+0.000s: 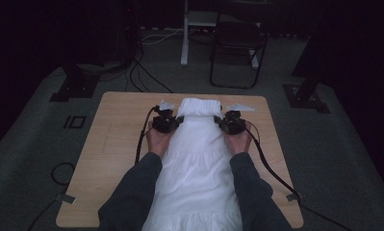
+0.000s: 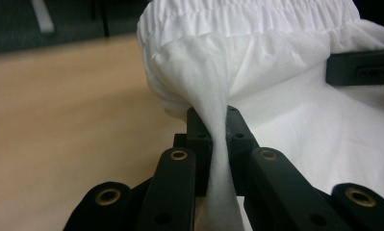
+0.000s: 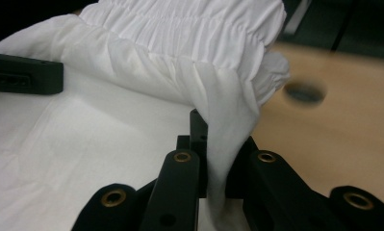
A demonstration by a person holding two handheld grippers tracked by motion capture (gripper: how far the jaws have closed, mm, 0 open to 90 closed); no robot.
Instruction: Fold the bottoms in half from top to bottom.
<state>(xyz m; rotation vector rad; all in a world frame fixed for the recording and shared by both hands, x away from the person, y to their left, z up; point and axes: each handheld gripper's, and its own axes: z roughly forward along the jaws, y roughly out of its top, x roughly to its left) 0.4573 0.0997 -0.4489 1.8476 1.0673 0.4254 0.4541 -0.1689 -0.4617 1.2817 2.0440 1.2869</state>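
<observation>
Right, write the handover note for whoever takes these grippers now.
Left gripper: shut on a pinch of the white garment, at its left edge just below the gathered elastic waistband.
Right gripper: shut on the matching pinch at the right edge.
Garment lies flat and lengthwise on the wooden table, waistband at the far end, hem toward the person.
Done: both top corners gripped.
Left: probably lift or fold it; nothing is folded yet.
</observation>
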